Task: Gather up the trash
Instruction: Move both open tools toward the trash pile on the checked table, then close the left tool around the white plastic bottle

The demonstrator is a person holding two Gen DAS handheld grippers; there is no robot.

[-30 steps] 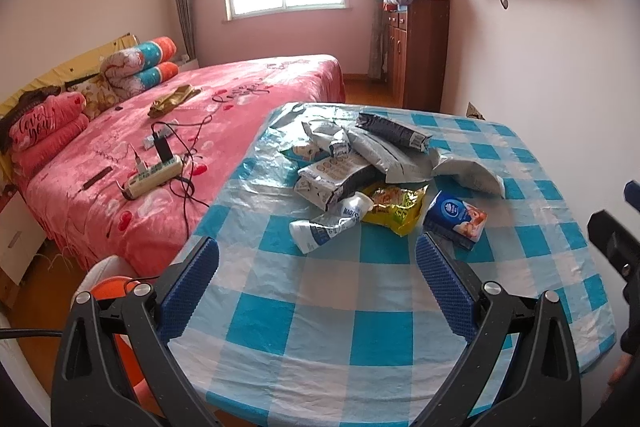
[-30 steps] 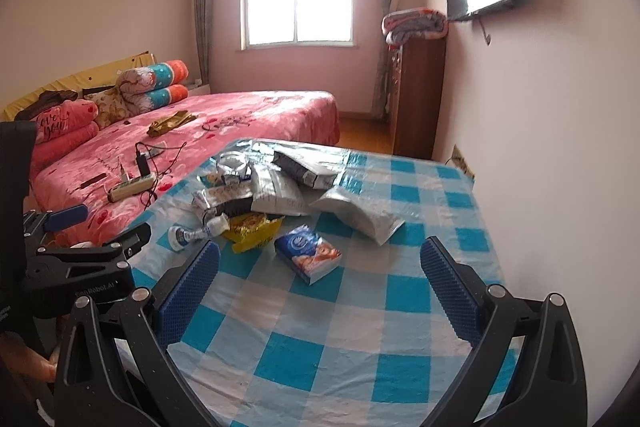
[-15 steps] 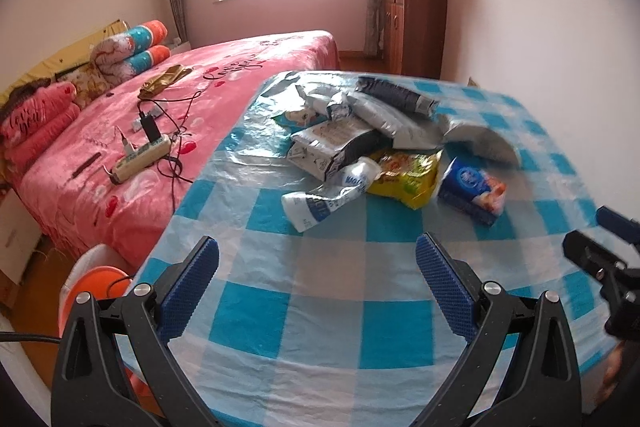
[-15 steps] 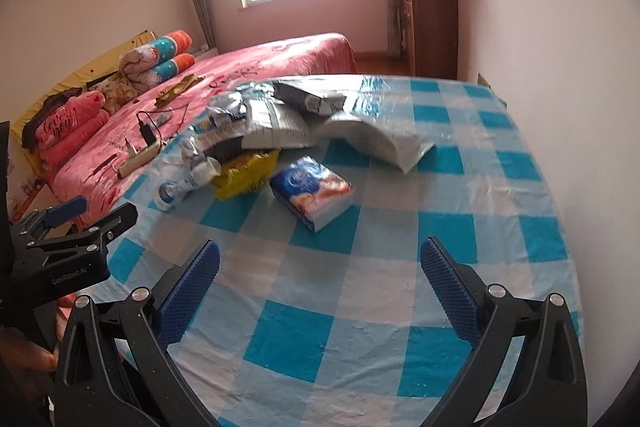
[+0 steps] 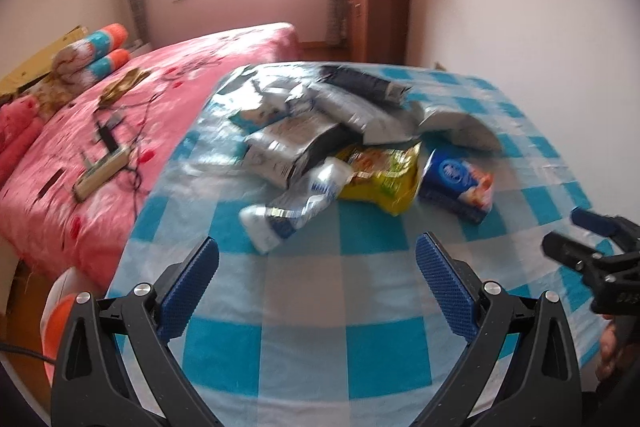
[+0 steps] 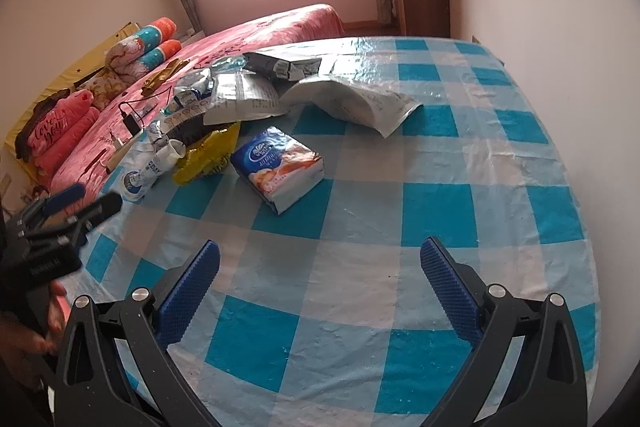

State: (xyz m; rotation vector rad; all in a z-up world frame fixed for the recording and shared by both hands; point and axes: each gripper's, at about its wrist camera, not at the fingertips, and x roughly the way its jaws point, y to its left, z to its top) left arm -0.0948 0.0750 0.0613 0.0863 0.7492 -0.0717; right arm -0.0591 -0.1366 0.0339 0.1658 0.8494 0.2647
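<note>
Left gripper (image 5: pixel 316 261) spread wide, nothing between its ridged blue pads (image 5: pixel 444 287); right gripper (image 6: pixel 318 265) likewise gaping and empty; both poised above bare blue-and-white checked plastic tablecloth (image 6: pixel 436 203). Trash heaped well ahead, toward the far left of the table: crumpled white-and-blue plastic bottle (image 5: pixel 292 209) nearest, touching a yellow crinkled snack bag (image 5: pixel 380 173); blue-and-orange soft tissue pack (image 6: pixel 278 165) just beside; grey foil pouches (image 5: pixel 296 145) piled behind. Likely trouble: slick film slipping from a shallow pinch; overlapping wrappers dragged along, perhaps off the table edge.
</note>
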